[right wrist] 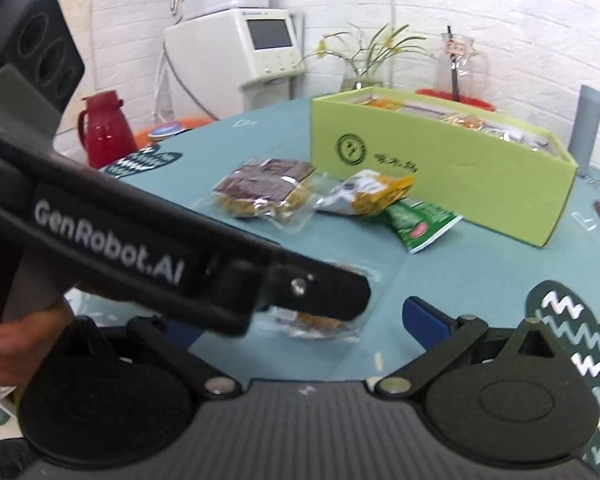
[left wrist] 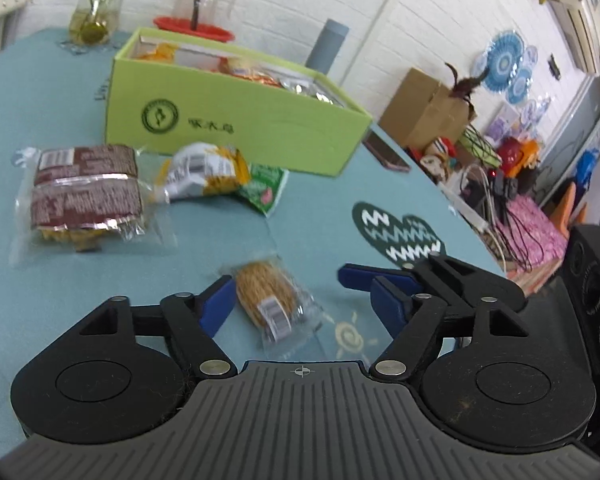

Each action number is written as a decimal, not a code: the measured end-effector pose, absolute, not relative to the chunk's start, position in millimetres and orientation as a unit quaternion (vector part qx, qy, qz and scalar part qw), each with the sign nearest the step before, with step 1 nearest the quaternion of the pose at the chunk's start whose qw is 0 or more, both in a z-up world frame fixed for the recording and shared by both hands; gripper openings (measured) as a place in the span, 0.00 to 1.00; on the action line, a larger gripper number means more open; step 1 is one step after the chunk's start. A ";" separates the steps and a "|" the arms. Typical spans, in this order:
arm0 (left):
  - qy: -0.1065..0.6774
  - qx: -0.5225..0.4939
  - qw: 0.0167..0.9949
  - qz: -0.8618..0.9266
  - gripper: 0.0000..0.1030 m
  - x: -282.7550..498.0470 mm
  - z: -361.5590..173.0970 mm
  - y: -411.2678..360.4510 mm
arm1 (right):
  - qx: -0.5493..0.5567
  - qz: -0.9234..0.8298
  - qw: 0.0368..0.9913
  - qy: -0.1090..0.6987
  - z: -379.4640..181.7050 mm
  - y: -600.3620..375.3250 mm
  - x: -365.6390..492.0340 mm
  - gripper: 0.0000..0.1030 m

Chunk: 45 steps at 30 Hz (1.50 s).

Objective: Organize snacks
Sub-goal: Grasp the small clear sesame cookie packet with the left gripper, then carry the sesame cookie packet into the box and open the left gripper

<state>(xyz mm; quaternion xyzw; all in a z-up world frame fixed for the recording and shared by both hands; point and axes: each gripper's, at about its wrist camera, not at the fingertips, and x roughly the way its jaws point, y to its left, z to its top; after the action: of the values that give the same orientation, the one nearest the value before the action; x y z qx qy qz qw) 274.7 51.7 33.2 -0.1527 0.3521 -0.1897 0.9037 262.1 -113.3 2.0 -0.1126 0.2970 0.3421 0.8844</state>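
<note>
A small clear packet with a golden pastry [left wrist: 274,300] lies on the teal tablecloth between the open blue fingertips of my left gripper [left wrist: 304,302]. In the right wrist view the same packet [right wrist: 316,322] is partly hidden behind the left gripper's black body [right wrist: 172,256]. My right gripper [right wrist: 312,320] is open, its left finger hidden. A brown packet [left wrist: 86,192], a white and yellow packet [left wrist: 204,172] and a green packet [left wrist: 264,188] lie before the green box [left wrist: 236,120], which holds several snacks.
A phone [left wrist: 386,152] lies right of the box near the table edge. A flower vase [left wrist: 94,20], a glass jug on a red tray [left wrist: 204,4] and a grey cylinder [left wrist: 328,46] stand behind the box. A red thermos [right wrist: 106,128] stands off the table.
</note>
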 end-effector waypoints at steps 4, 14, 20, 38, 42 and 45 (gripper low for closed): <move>0.381 -0.149 0.893 -0.186 0.47 288.7 21.5 44.9 | -0.132 0.350 0.875 0.307 -8.6 -102.9 269.0 0.97; 0.376 -0.154 0.895 -0.183 0.20 301.5 25.6 45.2 | -0.117 0.342 0.882 0.303 11.6 -113.0 281.5 0.58; 0.329 -0.161 0.912 -0.185 0.20 344.2 74.7 54.9 | -0.123 0.348 0.896 0.246 53.7 -100.5 326.1 0.68; 0.318 -0.130 0.929 -0.135 0.33 510.3 68.1 94.8 | -0.099 0.350 0.883 0.296 30.3 -42.4 510.2 0.77; 0.285 -0.135 0.939 -0.141 0.50 497.8 80.9 96.4 | -0.101 0.337 0.896 0.271 39.7 -48.7 499.3 0.92; 0.247 -0.141 0.949 -0.138 0.65 472.7 101.6 101.1 | -0.090 0.337 0.909 0.228 58.8 -64.3 473.8 0.99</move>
<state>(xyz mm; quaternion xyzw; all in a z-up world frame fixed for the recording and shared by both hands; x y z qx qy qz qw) 472.7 101.1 101.6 -0.1414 0.2474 -0.1383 0.9485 473.8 -64.3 58.8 -0.0897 0.2283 0.3367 0.9091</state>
